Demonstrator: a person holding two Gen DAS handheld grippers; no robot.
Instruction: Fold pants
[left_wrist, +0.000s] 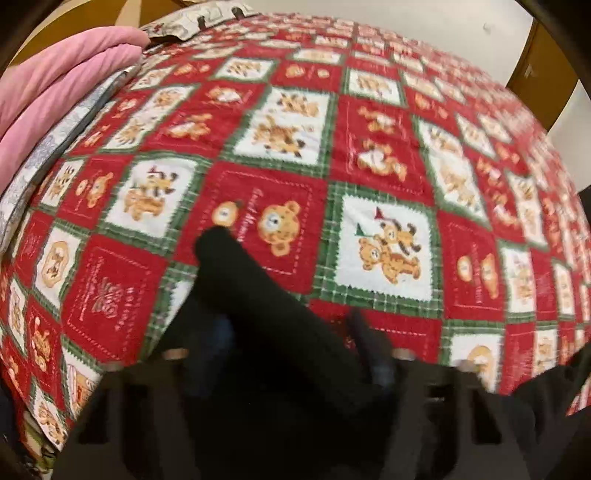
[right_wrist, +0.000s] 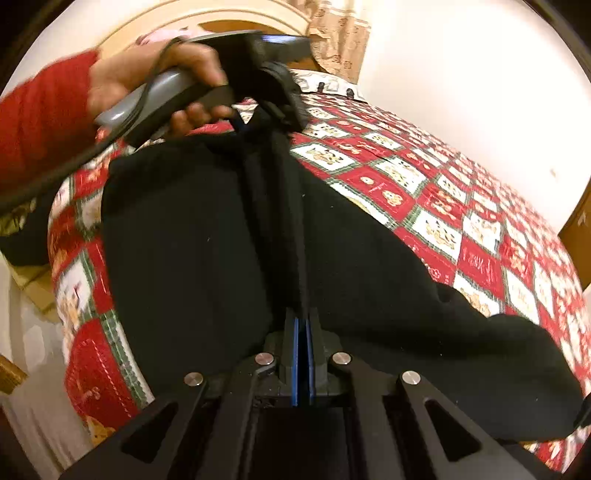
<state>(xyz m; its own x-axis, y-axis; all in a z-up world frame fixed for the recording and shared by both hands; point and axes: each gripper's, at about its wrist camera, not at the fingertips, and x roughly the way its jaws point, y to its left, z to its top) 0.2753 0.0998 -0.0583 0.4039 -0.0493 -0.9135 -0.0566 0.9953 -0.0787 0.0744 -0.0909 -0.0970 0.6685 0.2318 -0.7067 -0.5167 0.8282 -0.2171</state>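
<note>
The black pants (right_wrist: 184, 236) hang spread between my two grippers above a bed with a red, green and white teddy-bear quilt (right_wrist: 461, 221). My right gripper (right_wrist: 303, 314) is shut on a taut fold of the pants; its blue pads (right_wrist: 295, 350) are pressed together. My left gripper (right_wrist: 266, 110), held by a hand in a red sleeve, grips the far end of the same fold. In the left wrist view a black strip of the pants (left_wrist: 266, 314) runs out between the blurred fingers of my left gripper (left_wrist: 291, 347) over the quilt (left_wrist: 369, 166).
A pink folded blanket (left_wrist: 55, 99) and a grey-white pillow (left_wrist: 55, 155) lie at the bed's far left. A cream wall (right_wrist: 461, 74) and brown wooden furniture (left_wrist: 535, 70) stand beyond the bed. A patterned curtain (right_wrist: 340, 37) hangs at the back.
</note>
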